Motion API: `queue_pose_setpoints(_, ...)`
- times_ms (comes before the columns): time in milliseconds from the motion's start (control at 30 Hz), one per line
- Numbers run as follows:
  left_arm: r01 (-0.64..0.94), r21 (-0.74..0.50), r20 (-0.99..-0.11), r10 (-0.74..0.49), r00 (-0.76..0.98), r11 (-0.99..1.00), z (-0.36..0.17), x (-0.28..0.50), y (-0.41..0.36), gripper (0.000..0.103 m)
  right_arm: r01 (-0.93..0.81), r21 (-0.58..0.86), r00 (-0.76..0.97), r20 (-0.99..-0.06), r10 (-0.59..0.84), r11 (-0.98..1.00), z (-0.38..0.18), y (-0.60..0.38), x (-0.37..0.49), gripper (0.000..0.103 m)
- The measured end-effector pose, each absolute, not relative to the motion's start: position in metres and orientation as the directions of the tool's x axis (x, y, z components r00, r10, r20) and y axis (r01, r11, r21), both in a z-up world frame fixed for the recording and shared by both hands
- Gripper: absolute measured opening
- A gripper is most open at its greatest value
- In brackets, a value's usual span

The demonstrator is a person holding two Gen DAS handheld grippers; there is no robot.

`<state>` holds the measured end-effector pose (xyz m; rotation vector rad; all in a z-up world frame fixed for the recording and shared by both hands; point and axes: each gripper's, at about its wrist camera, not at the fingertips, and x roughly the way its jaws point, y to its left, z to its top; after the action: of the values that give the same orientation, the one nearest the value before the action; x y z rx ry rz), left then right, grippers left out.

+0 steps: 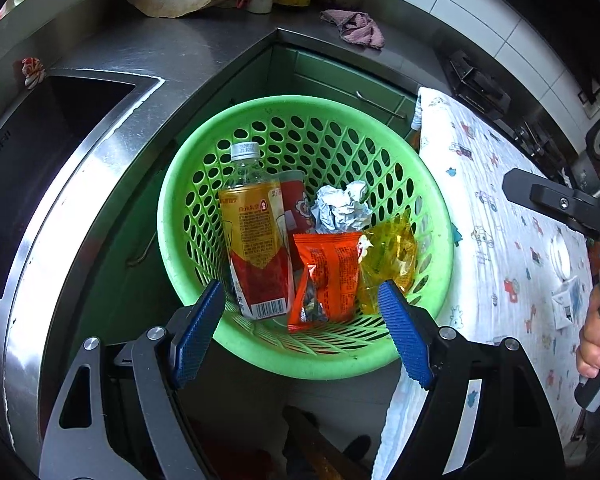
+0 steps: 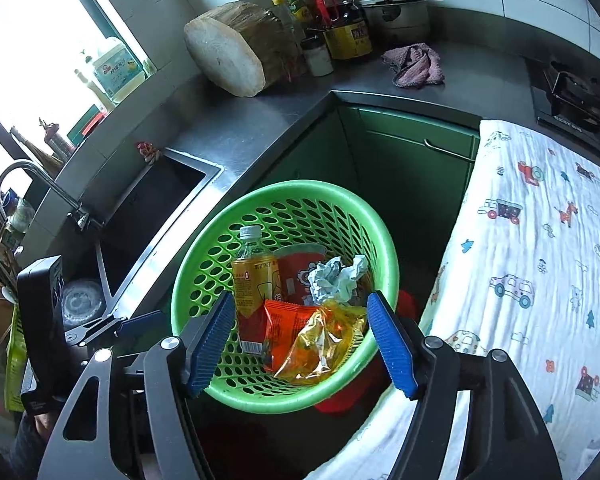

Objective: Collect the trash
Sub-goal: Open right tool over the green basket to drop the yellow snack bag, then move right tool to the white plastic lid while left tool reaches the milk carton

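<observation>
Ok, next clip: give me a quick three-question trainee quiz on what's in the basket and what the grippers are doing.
1. True or false: the crumpled paper lies inside the green basket.
2. Which item stands against the basket wall: A) the drink bottle, B) the orange snack packet, C) the yellow wrapper?
3. Is the right gripper holding anything?

Key: 1 true; 2 A; 3 no, its fingers are apart and empty above the basket.

Open mouth of the green basket (image 2: 384, 240), hemmed by steel counter (image 2: 236, 136) and seemingly the cloth-covered table (image 2: 540, 280).
</observation>
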<state>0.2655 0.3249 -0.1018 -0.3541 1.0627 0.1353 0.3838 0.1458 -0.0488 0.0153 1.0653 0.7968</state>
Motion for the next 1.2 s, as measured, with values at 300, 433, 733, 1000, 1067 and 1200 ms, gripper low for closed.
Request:
queue_pose_setpoints(300, -0.243, -0.218, -0.868, -0.074, 0.491, 0.945, -0.096, 0.268, 0.298, 0.078, -0.507, 0.321, 0.341, -0.778, 0.528, 0.8, -0.039, 0.062, 0.38, 0.078)
queue_pose_setpoints(433, -0.216, -0.219, -0.864, -0.086, 0.495, 0.951, -0.092, 0.272, 0.279, 0.078, -0.444, 0.278, 0.387, -0.798, 0.463, 0.851, -0.041, 0.012, 0.382, 0.081)
queue_pose_setpoints(733, -0.144, -0.217, -0.86, -0.119, 0.497, 0.966, -0.082, 0.284, 0.229, 0.078, -0.295, 0.171, 0.427, -0.856, 0.29, 0.94, -0.063, -0.103, 0.397, 0.088)
queue_pose_setpoints(1000, -0.117, -0.212, -0.866, -0.132, 0.482, 0.97, -0.086, 0.291, 0.201, 0.078, -0.196, 0.069, 0.405, -0.903, 0.145, 0.978, -0.095, -0.174, 0.423, 0.094)
queue_pose_setpoints(1067, -0.118, -0.211, -0.869, -0.13, 0.478, 0.97, -0.088, 0.293, 0.198, 0.078, -0.183, 0.067, 0.383, -0.914, 0.134, 0.981, -0.103, -0.182, 0.43, 0.094)
queue_pose_setpoints(1200, -0.128, -0.215, -0.875, -0.133, 0.466, 0.968, -0.094, 0.297, 0.196, 0.078, -0.17, 0.064, 0.357, -0.926, 0.122, 0.983, -0.116, -0.191, 0.441, 0.094)
